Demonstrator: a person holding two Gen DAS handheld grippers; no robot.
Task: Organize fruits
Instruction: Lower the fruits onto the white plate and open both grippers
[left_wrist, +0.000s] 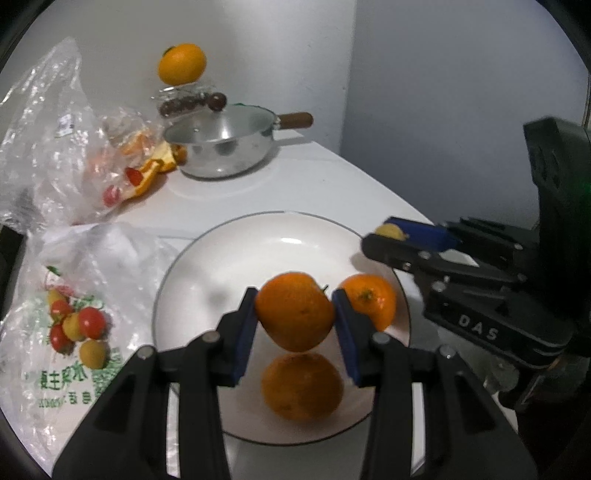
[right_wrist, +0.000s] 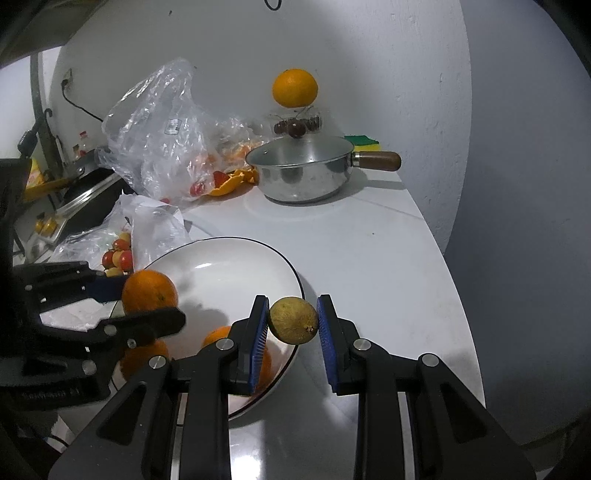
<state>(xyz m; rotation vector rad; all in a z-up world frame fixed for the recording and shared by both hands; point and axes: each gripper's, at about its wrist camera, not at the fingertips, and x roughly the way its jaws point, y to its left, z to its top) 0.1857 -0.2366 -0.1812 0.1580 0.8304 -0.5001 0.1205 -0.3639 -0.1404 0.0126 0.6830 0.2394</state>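
Note:
My left gripper (left_wrist: 295, 317) is shut on an orange (left_wrist: 295, 315) and holds it above the white plate (left_wrist: 229, 258). Two more oranges lie on the plate, one below the held one (left_wrist: 302, 387) and one to its right (left_wrist: 371, 301). My right gripper (right_wrist: 291, 321) is shut on a small yellow-green round fruit (right_wrist: 293, 320) over the plate's right rim (right_wrist: 291, 266). The left gripper with its orange (right_wrist: 149, 290) shows at the left of the right wrist view. The right gripper (left_wrist: 388, 232) shows at the plate's right edge in the left wrist view.
A steel saucepan (left_wrist: 221, 147) with a wooden handle stands at the back. Behind it an orange (left_wrist: 181, 63) sits on a clear box of dark fruit. Plastic bags (left_wrist: 55, 147) with cherry tomatoes (left_wrist: 79, 328) and orange peel (left_wrist: 155, 170) lie left. The table edge (right_wrist: 458, 314) curves at right.

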